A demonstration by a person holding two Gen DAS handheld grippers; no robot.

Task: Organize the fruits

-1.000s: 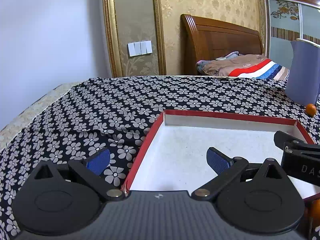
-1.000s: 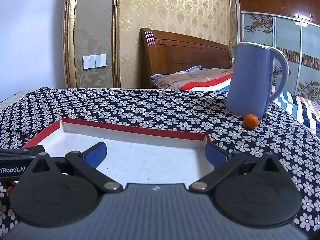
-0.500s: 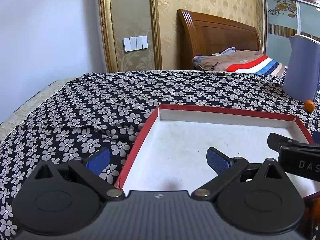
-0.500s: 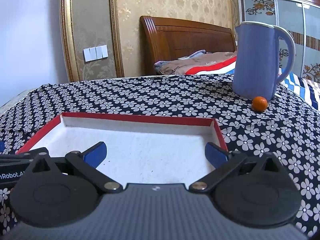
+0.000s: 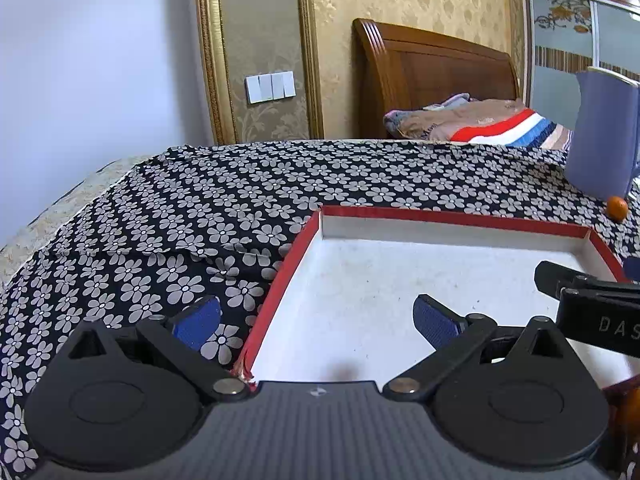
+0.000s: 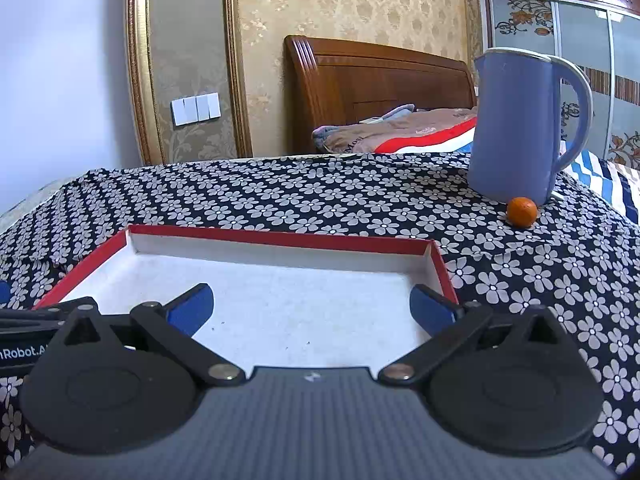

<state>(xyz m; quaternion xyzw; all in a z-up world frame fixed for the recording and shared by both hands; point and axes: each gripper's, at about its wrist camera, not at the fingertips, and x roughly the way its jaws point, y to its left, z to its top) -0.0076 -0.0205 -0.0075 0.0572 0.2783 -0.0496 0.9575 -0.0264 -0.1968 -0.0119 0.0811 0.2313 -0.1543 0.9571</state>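
A small orange fruit (image 6: 522, 211) lies on the flowered cloth at the foot of a blue jug (image 6: 516, 124); it also shows in the left wrist view (image 5: 617, 207). A shallow tray with a red rim (image 6: 280, 238) and a white floor sits in front of both grippers, with nothing in it; its rim also shows in the left wrist view (image 5: 452, 216). My left gripper (image 5: 316, 320) is open and empty, straddling the tray's left wall. My right gripper (image 6: 310, 306) is open and empty over the tray's near right part. Another orange shape (image 5: 630, 400) peeks in at the left wrist view's lower right edge.
The table is covered by a black cloth with white flowers (image 6: 320, 200). The blue jug also stands at the back right in the left wrist view (image 5: 604, 140). A wooden bed headboard (image 6: 376, 92) and bedding lie beyond the table. The other gripper's body (image 5: 592, 304) crosses the tray's right side.
Both views have risen and pulled back a little, so the tray and the jug sit lower and nearer. Both grippers have stayed open and empty.
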